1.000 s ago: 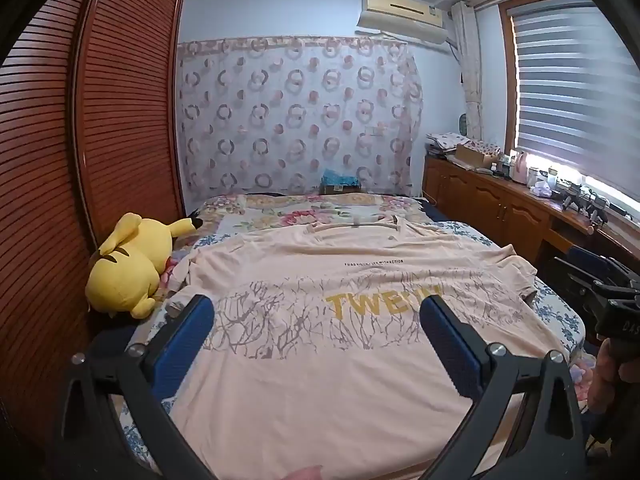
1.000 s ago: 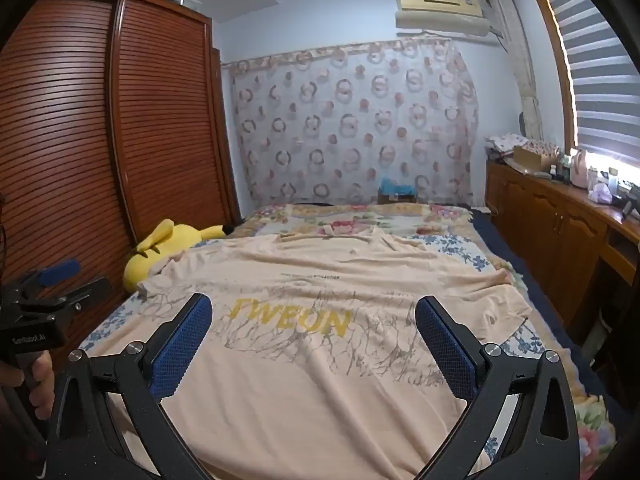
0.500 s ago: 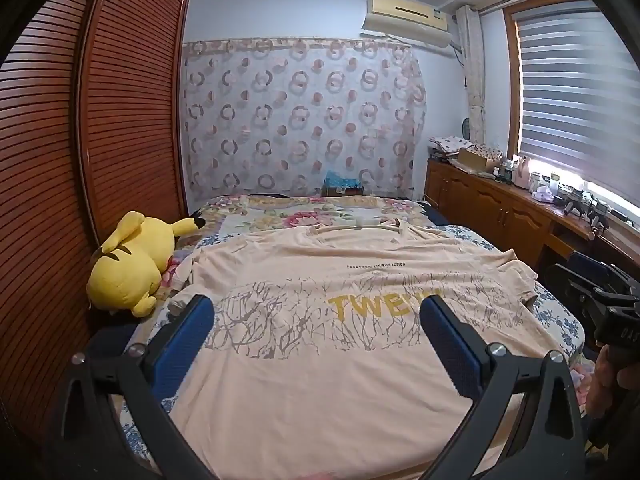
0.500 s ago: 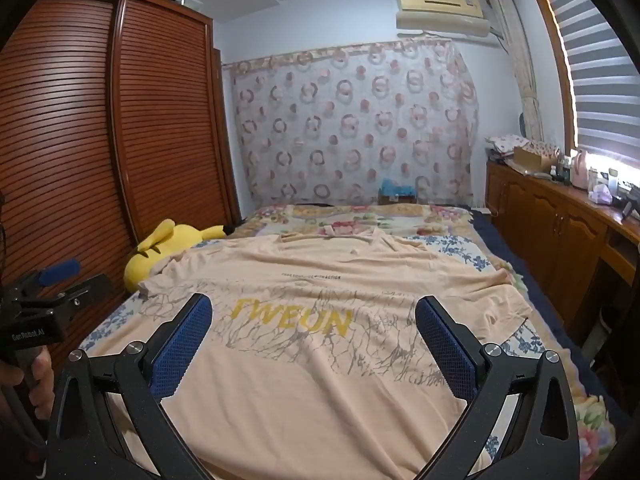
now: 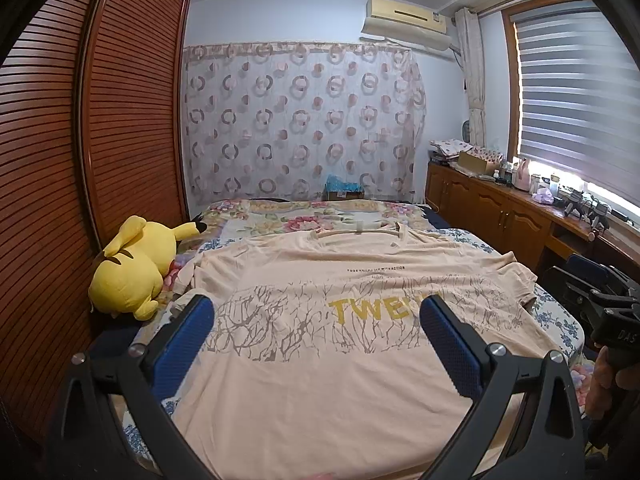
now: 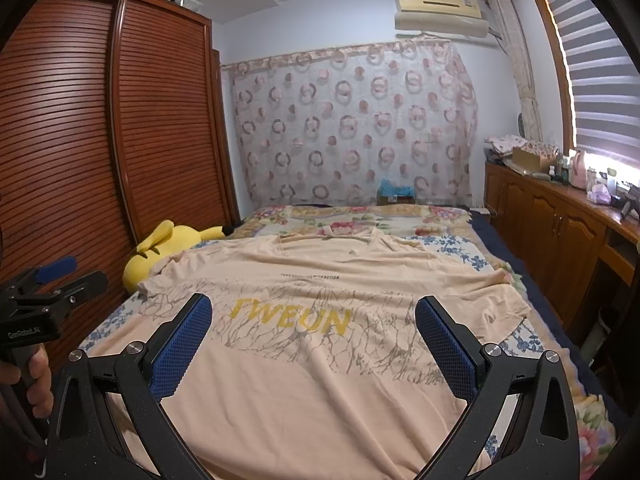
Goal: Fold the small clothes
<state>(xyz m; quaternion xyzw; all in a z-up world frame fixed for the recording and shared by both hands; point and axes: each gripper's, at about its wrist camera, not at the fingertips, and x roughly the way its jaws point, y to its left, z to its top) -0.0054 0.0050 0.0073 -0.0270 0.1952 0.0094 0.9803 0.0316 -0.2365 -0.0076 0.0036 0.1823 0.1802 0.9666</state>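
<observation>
The bed (image 5: 556,320) carries everything you need: its floral cover shows along the right edge and at the far end, and nearly all the rest lies under the T-shirt (image 5: 320,360). The shirt is spread flat, print side up, collar toward the far end of the bed and hem at the near edge just beneath your tools. Its sleeves reach out toward the left and right edges; the right one is rumpled and bunched near the right edge, while the body lies mostly smooth with shallow creases.

You appear to be at the very start: nothing is folded yet, and both tools hover above the near edge without touching cloth. The next move probably calls for you to lower each tool onto a side of the shirt, at a sleeve or hem corner, and pinch only the layers you mean to carry across.

The yellow plush toy (image 5: 132,268) rests at the left edge of the bed, just beside the left sleeve, so mind it when you swing that side over.

Your left gripper (image 5: 316,316) has its jaws spread wide, holding nothing. Your right gripper (image 6: 314,316) is likewise spread wide and empty.
</observation>
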